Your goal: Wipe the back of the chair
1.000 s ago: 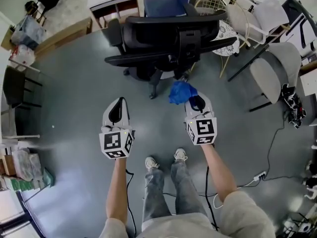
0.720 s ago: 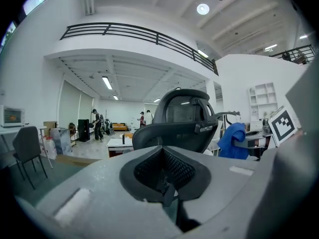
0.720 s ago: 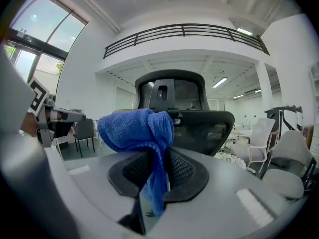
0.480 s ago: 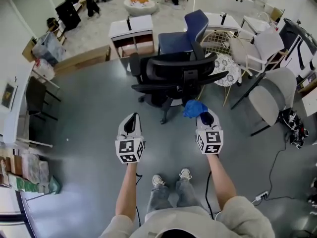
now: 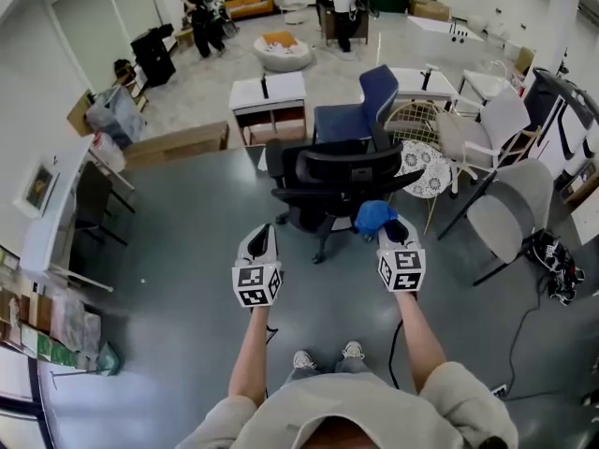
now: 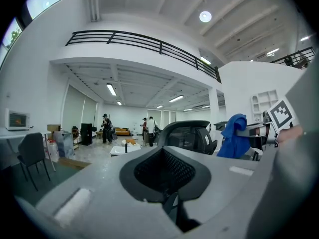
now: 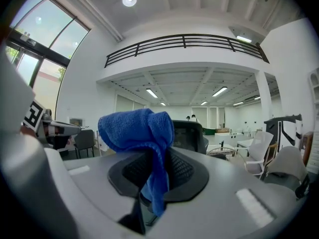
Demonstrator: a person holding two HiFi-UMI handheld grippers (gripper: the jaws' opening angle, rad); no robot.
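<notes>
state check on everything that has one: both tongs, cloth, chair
left tongs: shut, nothing in them.
right tongs: shut on blue cloth.
blue cloth: bunched up, clamped at one end, the rest flopped over the tong tips.
black office chair: upright, back turned toward the tongs, cloth appears short of it.

Scene is viewed steeply down from the head, with the black chair [image 5: 342, 171] faced level and near in both gripper views.
</notes>
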